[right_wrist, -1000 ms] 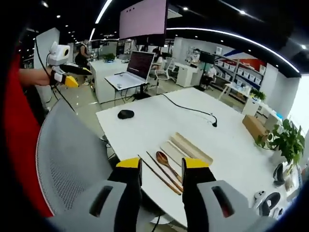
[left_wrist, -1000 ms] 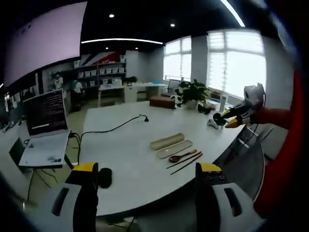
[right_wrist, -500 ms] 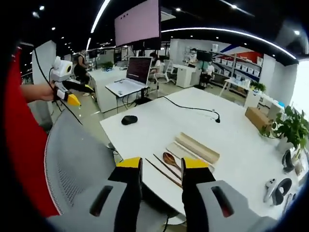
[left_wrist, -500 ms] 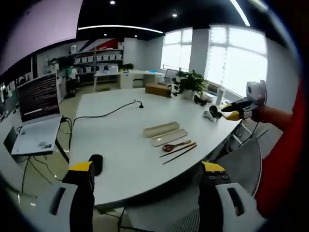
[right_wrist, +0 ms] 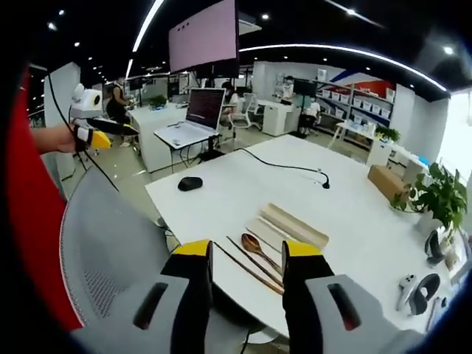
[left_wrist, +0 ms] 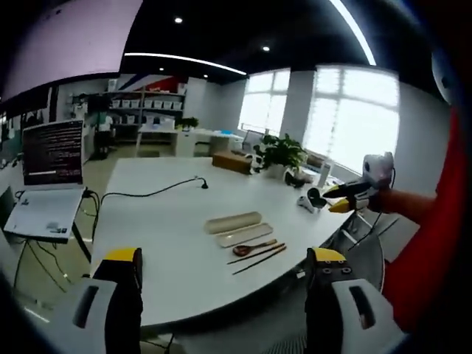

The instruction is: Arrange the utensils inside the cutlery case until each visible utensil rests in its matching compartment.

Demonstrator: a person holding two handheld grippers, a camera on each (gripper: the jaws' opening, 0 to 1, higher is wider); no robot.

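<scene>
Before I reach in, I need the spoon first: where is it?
In the right gripper view the spoon lies on the white table near its front edge, between the chopsticks and the open case, just above the jaws.

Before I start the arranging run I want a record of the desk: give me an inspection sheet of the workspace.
Surface: white table, bare in front.
Job's things: beige cutlery case lid beside its open tray; brown wooden spoon and dark chopsticks lie on the table, outside the tray.
Clutter: black mouse, cardboard box, potted plant, open laptop on a side stand.
Grippers: left gripper open; right gripper open; both empty, short of the table.
Cables: black cable across the table.
Surroundings: grey mesh chair, office shelving.
</scene>
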